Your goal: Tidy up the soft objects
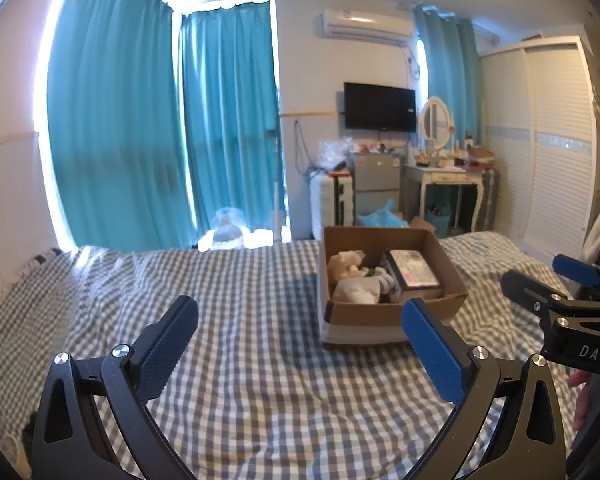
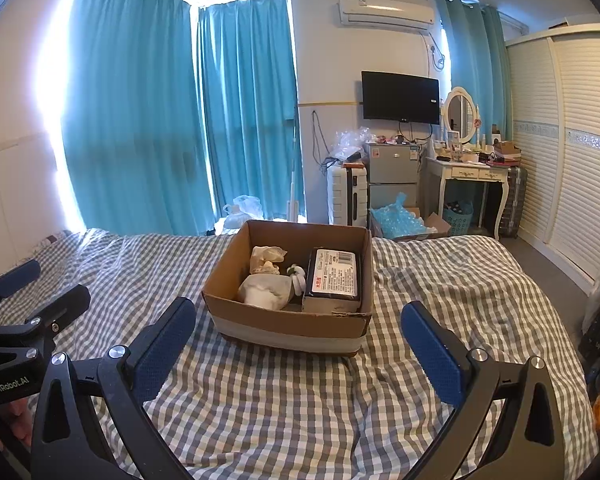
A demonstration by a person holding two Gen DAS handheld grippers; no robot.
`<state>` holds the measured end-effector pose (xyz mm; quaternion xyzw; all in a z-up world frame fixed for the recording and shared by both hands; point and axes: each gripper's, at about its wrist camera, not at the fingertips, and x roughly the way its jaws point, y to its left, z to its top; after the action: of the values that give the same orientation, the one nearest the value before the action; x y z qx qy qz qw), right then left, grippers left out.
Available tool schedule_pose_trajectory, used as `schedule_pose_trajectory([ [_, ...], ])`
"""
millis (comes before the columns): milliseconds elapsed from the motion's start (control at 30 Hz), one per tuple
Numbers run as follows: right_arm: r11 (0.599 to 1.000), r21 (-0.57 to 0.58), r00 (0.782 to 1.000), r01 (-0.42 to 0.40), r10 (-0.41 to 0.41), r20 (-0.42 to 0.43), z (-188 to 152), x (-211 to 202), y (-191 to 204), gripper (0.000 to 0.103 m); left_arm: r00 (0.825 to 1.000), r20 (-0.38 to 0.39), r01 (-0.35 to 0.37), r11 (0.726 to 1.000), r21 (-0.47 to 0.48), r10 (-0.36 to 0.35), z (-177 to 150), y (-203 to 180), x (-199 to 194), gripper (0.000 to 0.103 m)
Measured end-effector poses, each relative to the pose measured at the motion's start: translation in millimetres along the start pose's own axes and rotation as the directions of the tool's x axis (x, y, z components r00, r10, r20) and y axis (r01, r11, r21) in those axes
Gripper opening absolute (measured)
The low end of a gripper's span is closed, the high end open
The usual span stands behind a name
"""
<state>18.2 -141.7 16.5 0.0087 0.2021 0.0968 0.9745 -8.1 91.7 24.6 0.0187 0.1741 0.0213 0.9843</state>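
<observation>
An open cardboard box (image 2: 288, 320) stands on the checked bed (image 2: 280, 400), ahead of both grippers. It holds cream soft items (image 2: 266, 290), a small white and green thing (image 2: 296, 274) and a dark labelled package (image 2: 332, 280). The box also shows in the left wrist view (image 1: 380, 314), to the right of centre, with the cream soft items (image 1: 352, 276) inside. My left gripper (image 1: 300, 344) is open and empty above the bedsheet. My right gripper (image 2: 298, 346) is open and empty, just short of the box's near wall. Each gripper shows at the edge of the other's view, the right (image 1: 556, 280) and the left (image 2: 40, 292).
Teal curtains (image 2: 140, 120) hang on the left. A suitcase (image 2: 348, 196), a small fridge (image 2: 392, 172), a white dressing table (image 2: 472, 172) and a wardrobe (image 2: 572, 140) stand past the foot of the bed. A box of blue bags (image 2: 400, 220) sits on the floor.
</observation>
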Motion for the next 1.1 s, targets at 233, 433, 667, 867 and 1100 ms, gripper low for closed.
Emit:
schedule_pose_trajectory([
  [233,1.000,0.002,1.000,-0.001,0.001,0.001,0.5,-0.6,1.8,0.103,1.000,-0.002,-0.008,1.000,0.000,0.008,1.6,-0.6,-1.3,0.103],
  [433,1.000,0.009,1.000,-0.001,0.001,0.002,0.3,-0.3,2.1,0.103,1.000,0.004,-0.010,1.000,-0.010,0.010,5.4,0.9,-3.4,0.103],
  [667,1.000,0.019,1.000,0.003,-0.003,0.000,-0.9,0.8,3.0,0.103,1.000,0.002,-0.007,1.000,-0.004,0.007,6.7,1.1,-3.9,0.103],
  [867,1.000,0.014,1.000,0.007,-0.007,0.000,-0.3,1.2,2.7,0.103,1.000,0.002,-0.010,1.000,0.006,0.010,6.7,1.0,-3.7,0.103],
  [1100,1.000,0.018,1.000,0.007,-0.006,-0.009,-1.5,3.2,2.3,0.103,1.000,0.000,-0.007,1.000,0.011,0.007,6.8,1.0,-3.8,0.103],
])
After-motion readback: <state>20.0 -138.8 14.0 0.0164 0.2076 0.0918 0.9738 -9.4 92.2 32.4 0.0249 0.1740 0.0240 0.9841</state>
